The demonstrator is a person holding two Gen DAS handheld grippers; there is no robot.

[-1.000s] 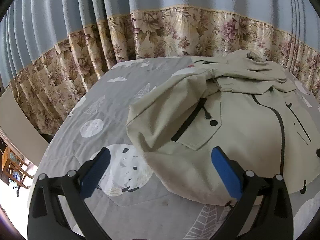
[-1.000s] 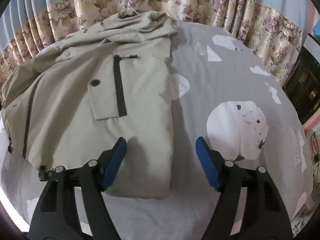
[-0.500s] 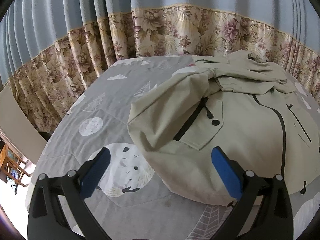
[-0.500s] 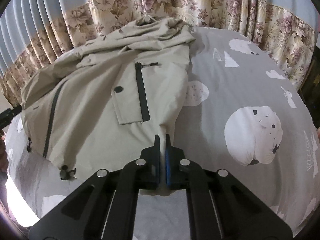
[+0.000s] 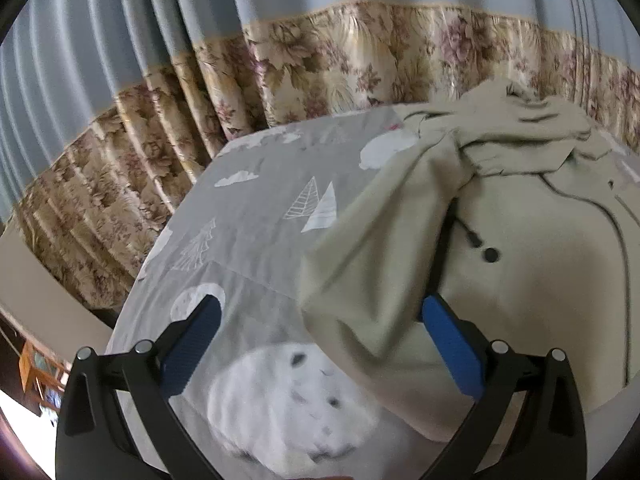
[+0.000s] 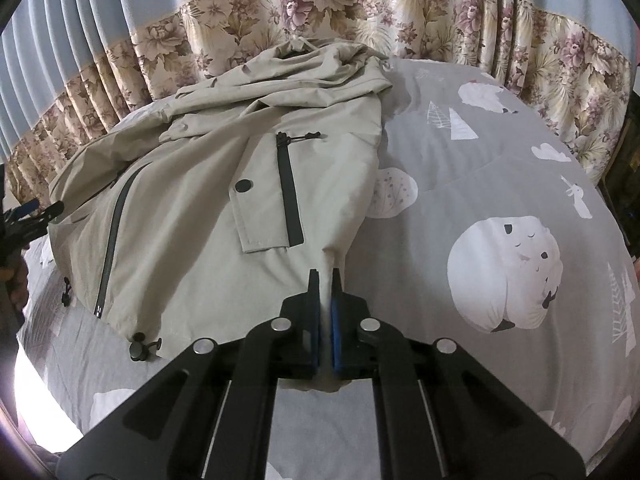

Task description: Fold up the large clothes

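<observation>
A large beige jacket [image 6: 224, 184] with black zips and snaps lies spread on a bed with a grey patterned sheet [image 6: 500, 168]. My right gripper [image 6: 326, 280] is shut on the jacket's lower right hem corner, pinching a fold of fabric between its blue pads. In the left wrist view the jacket [image 5: 540, 272] fills the right side, and my left gripper [image 5: 320, 320] is open, its jaws straddling the jacket's left edge just above the sheet [image 5: 256, 216]. The left gripper also shows at the far left edge of the right wrist view [image 6: 24, 216].
Blue curtains with a floral band [image 6: 360, 12] hang close behind the bed. The bed's left edge drops off to a floor with wooden furniture [image 5: 36, 364]. Dark furniture [image 6: 628, 184] stands past the bed's right edge.
My right gripper closed on the jacket's hem corner and lifted it slightly. My left gripper moved forward and closer to the jacket's left edge, still open.
</observation>
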